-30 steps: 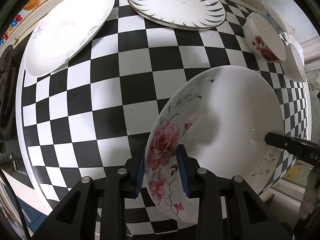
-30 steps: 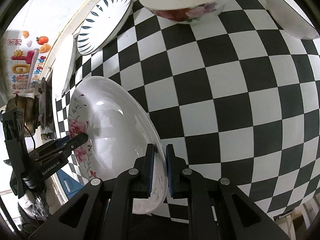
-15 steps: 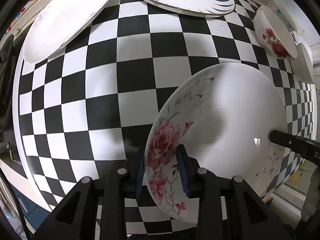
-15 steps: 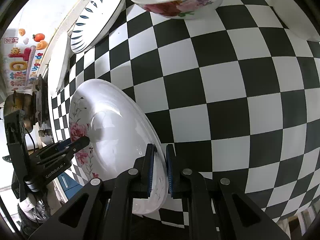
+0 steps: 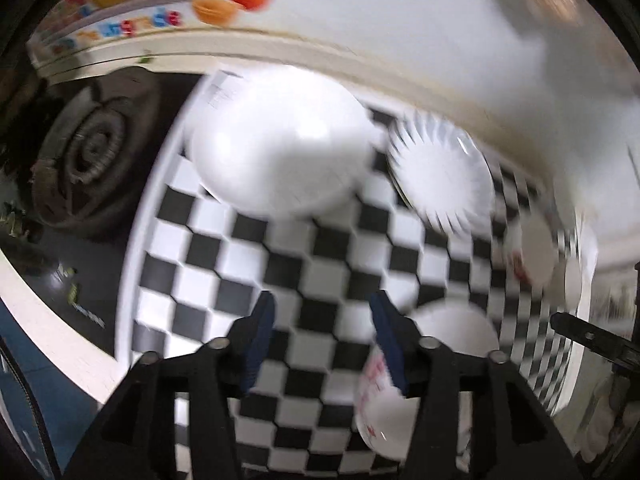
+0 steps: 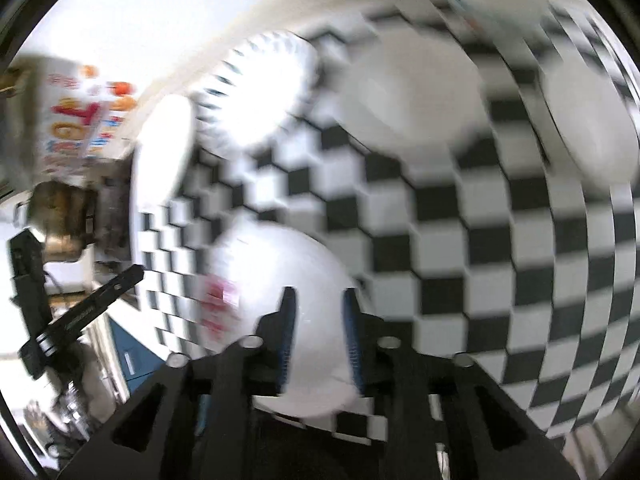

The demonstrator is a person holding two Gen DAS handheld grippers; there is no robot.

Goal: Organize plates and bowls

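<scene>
The floral plate (image 5: 452, 340) lies flat on the checkered table (image 5: 224, 264), low and to the right of my left gripper (image 5: 322, 304). That gripper's jaws are opening, with only tablecloth between them. In the right wrist view my right gripper (image 6: 319, 300) hovers above the same floral plate (image 6: 272, 276); its jaws are opening too, and the pads stand clear of the rim. A plain white plate (image 5: 276, 148), a blue-patterned plate (image 5: 440, 176) and a floral bowl (image 5: 532, 252) sit along the far edge. Both views are heavily blurred.
A stove burner (image 5: 96, 148) lies left of the table. A wall with colourful stickers (image 5: 160, 20) runs behind it. A second white bowl (image 6: 588, 128) stands at the far right. The other gripper's finger (image 5: 592, 336) pokes in at the right edge.
Both grippers have let go of the floral plate's rim, opened and risen away from it. The plate now rests on the table, and both views have swung up toward the wall.
</scene>
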